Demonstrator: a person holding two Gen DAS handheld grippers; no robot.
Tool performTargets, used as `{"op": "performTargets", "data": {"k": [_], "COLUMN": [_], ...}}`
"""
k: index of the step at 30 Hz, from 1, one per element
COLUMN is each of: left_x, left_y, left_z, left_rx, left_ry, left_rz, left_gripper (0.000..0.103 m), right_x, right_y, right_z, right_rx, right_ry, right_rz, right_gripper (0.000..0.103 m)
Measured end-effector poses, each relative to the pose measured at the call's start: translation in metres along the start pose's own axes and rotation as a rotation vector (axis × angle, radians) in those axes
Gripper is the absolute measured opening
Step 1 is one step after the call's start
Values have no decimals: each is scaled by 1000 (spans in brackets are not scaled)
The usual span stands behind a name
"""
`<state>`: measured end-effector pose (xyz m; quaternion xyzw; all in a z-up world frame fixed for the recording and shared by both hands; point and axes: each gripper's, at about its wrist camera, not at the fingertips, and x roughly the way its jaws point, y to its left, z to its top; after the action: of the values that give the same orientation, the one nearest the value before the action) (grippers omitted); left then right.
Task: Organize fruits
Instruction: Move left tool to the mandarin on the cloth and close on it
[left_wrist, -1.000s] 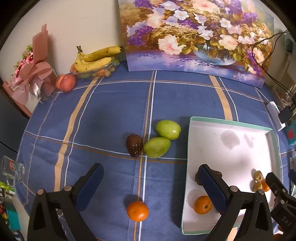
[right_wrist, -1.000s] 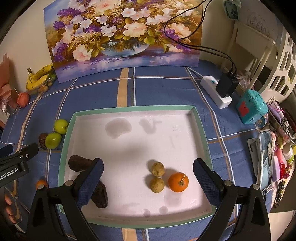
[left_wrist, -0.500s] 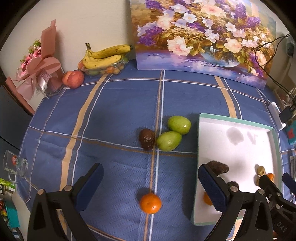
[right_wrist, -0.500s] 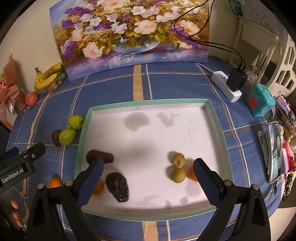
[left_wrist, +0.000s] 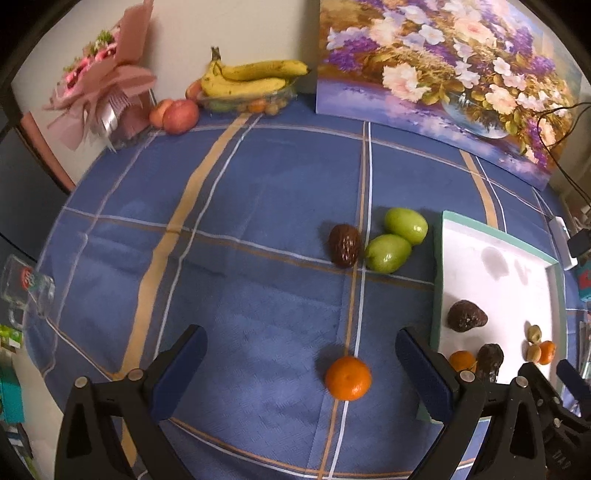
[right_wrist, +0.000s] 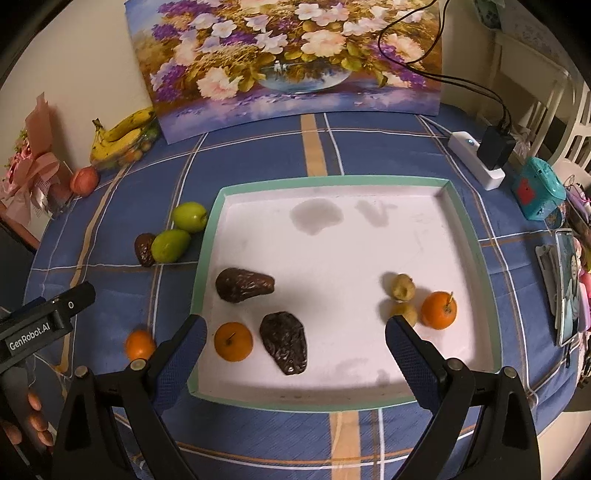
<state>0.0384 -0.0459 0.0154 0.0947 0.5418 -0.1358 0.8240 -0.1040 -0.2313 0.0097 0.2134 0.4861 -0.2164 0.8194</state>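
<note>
A white tray with a green rim (right_wrist: 332, 181) (left_wrist: 437, 258) lies on the blue cloth. In it are two dark avocados (right_wrist: 243, 284) (right_wrist: 284, 341), two oranges (right_wrist: 233, 341) (right_wrist: 439, 310) and two small yellowish fruits (right_wrist: 402, 288). On the cloth left of the tray lie a loose orange (left_wrist: 348, 377) (right_wrist: 139, 345), two green fruits (left_wrist: 388, 253) (left_wrist: 405, 226) and a dark avocado (left_wrist: 345, 245). My left gripper (left_wrist: 301, 369) is open and empty, with the loose orange between its fingers, a little ahead. My right gripper (right_wrist: 293, 354) is open and empty over the tray's near part.
Bananas on a bowl of small fruit (left_wrist: 255, 83), peaches (left_wrist: 179, 114) and a pink bouquet (left_wrist: 99, 88) stand at the back left by a flower painting (right_wrist: 291, 55). A glass mug (left_wrist: 26, 291) lies at the left edge. A power strip (right_wrist: 476, 158), teal box (right_wrist: 539, 192) and phone (right_wrist: 567, 284) lie right.
My left gripper has moved left off the tray, so the loose orange now lies between its fingers. My right gripper has drawn back, showing more of the tray.
</note>
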Motion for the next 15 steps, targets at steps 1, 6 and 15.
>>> {"op": "performTargets", "data": {"k": [1, 6, 15], "left_x": [4, 24, 50], "left_y": [1, -1, -9], "left_z": [-2, -9, -18], "left_rx": [0, 1, 14], "left_ry": [13, 86, 187], "left_rz": [-6, -24, -70], "left_gripper": [103, 103, 86], "right_x": [1, 10, 25], "right_y": [2, 9, 7], "right_z": [-2, -10, -17], "right_rx": [-1, -13, -10], "right_ry": [6, 43, 101], "right_rz": [0, 0, -18], "right_gripper": [97, 97, 97]}}
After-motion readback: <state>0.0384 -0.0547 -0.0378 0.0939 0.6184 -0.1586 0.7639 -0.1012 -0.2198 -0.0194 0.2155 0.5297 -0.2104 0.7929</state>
